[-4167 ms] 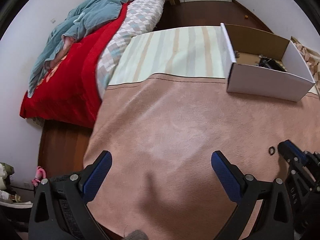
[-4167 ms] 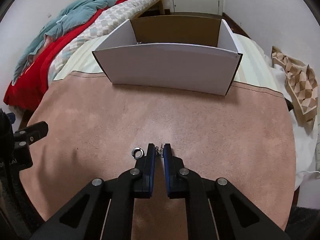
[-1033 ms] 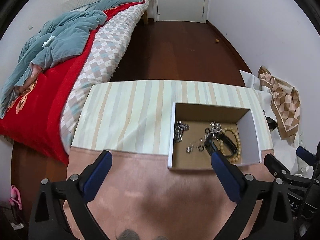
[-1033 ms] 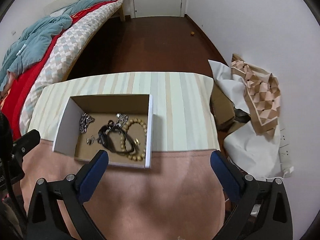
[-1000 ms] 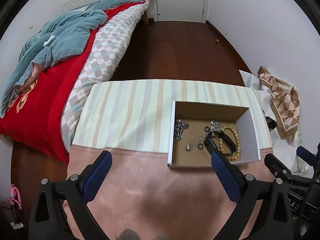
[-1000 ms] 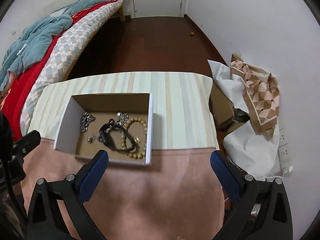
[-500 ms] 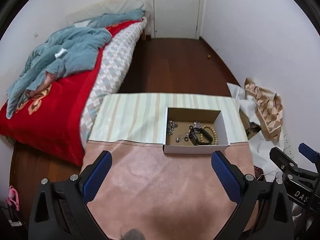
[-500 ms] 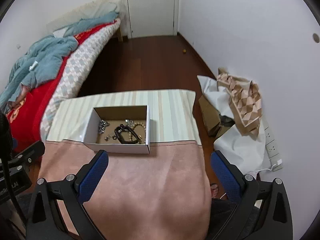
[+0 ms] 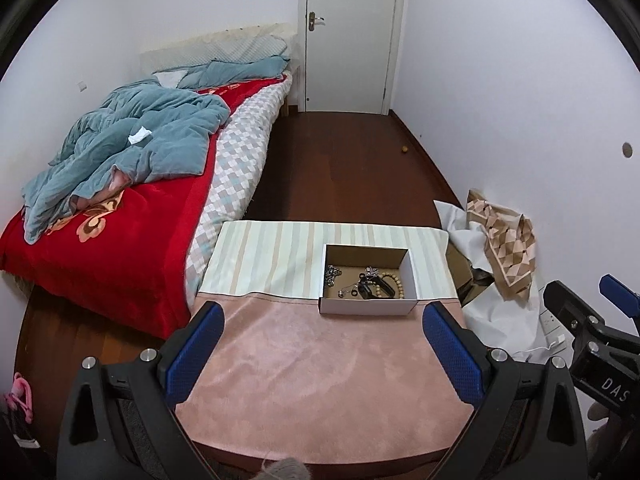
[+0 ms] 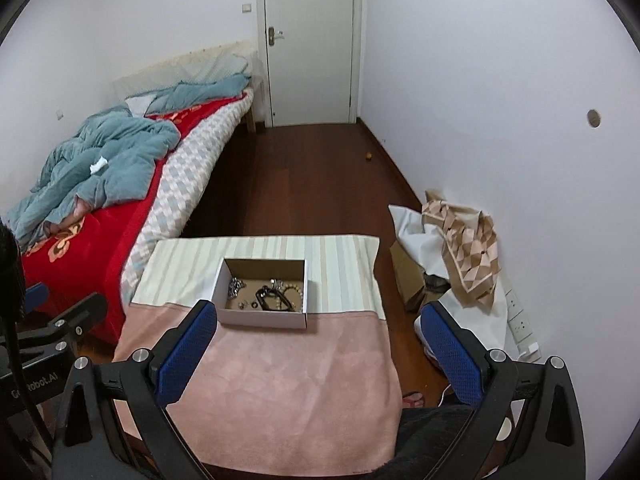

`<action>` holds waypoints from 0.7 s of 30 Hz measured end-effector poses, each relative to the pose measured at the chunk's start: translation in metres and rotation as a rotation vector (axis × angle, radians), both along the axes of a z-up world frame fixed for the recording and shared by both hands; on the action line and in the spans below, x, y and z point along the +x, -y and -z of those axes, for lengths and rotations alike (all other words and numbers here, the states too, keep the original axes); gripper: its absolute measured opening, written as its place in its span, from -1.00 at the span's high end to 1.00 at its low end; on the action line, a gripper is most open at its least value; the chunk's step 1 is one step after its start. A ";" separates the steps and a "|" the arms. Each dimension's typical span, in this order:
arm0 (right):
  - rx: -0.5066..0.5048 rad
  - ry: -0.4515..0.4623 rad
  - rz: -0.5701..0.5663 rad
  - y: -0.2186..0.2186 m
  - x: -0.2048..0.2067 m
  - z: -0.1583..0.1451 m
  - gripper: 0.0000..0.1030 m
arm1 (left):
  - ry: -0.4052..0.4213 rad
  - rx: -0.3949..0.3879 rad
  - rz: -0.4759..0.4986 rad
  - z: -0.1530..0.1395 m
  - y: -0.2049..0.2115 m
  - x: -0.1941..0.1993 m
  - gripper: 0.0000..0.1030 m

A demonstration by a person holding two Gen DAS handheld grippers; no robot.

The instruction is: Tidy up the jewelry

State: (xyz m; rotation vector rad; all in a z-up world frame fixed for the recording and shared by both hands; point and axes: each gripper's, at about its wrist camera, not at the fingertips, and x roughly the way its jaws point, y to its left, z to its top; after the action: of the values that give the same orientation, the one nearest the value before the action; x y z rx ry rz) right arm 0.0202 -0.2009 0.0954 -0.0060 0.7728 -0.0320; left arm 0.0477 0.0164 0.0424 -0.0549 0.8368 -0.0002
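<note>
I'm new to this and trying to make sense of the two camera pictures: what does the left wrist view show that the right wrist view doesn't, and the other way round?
Only the left wrist view shows a pink object on the floor at far left, and the right gripper from the side.

Only the right wrist view shows a wall socket low on the right wall, and the left gripper from the side.

Both show the white cardboard box with jewelry in it, the pink cloth, the bed and the door. Each gripper is open in its own view.
</note>
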 end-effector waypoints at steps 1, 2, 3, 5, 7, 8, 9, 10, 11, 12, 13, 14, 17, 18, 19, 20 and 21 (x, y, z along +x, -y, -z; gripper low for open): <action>-0.003 0.004 -0.002 0.000 -0.003 -0.003 -1.00 | 0.004 0.001 -0.003 -0.004 0.000 -0.004 -0.97; -0.005 0.006 -0.004 -0.001 -0.006 -0.006 -1.00 | 0.007 0.005 -0.006 -0.007 0.000 -0.007 -0.97; -0.003 0.005 -0.007 0.000 -0.008 -0.009 -1.00 | 0.008 0.006 -0.007 -0.010 0.000 -0.010 -0.97; 0.006 0.000 -0.015 -0.001 -0.011 -0.013 -1.00 | 0.008 0.005 -0.004 -0.013 0.001 -0.014 -0.97; -0.001 -0.008 -0.016 -0.002 -0.011 -0.015 -1.00 | -0.001 0.007 -0.002 -0.014 0.001 -0.014 -0.97; -0.003 -0.011 -0.016 -0.002 -0.010 -0.015 -1.00 | -0.003 0.006 -0.001 -0.014 0.001 -0.013 -0.97; -0.004 -0.013 -0.016 -0.002 -0.008 -0.016 -1.00 | -0.004 0.006 -0.003 -0.015 0.001 -0.013 -0.97; -0.004 -0.012 -0.015 -0.002 -0.008 -0.015 -1.00 | -0.001 0.010 -0.005 -0.015 0.001 -0.013 -0.97; -0.005 -0.011 -0.012 -0.003 -0.007 -0.015 -1.00 | -0.001 0.013 -0.010 -0.015 0.001 -0.011 -0.97; -0.008 -0.012 -0.009 -0.003 -0.005 -0.015 -1.00 | -0.002 0.013 -0.015 -0.015 0.000 -0.009 -0.97; -0.007 -0.014 -0.008 -0.002 -0.002 -0.014 -1.00 | 0.000 0.014 -0.022 -0.015 -0.001 -0.006 -0.97; -0.006 -0.016 -0.007 -0.003 0.001 -0.012 -1.00 | -0.002 0.018 -0.029 -0.014 -0.001 -0.002 -0.97; -0.013 -0.019 0.002 -0.002 0.015 -0.008 -1.00 | -0.007 0.026 -0.046 -0.011 -0.001 0.010 -0.97; -0.016 -0.022 0.006 -0.002 0.021 -0.006 -1.00 | -0.013 0.028 -0.049 -0.009 -0.001 0.014 -0.97; -0.015 -0.026 0.009 -0.002 0.026 -0.003 -1.00 | -0.013 0.028 -0.051 -0.008 -0.001 0.018 -0.97; -0.014 -0.031 0.011 -0.002 0.032 -0.001 -1.00 | -0.017 0.035 -0.056 -0.006 -0.001 0.022 -0.97; -0.015 -0.035 0.015 -0.001 0.037 0.002 -1.00 | -0.024 0.039 -0.059 -0.004 -0.001 0.026 -0.97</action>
State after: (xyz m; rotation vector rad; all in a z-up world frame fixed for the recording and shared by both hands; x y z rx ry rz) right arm 0.0573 -0.1996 0.0934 -0.0148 0.8076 -0.0522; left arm 0.0739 0.0170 0.0461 -0.0426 0.8590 0.0729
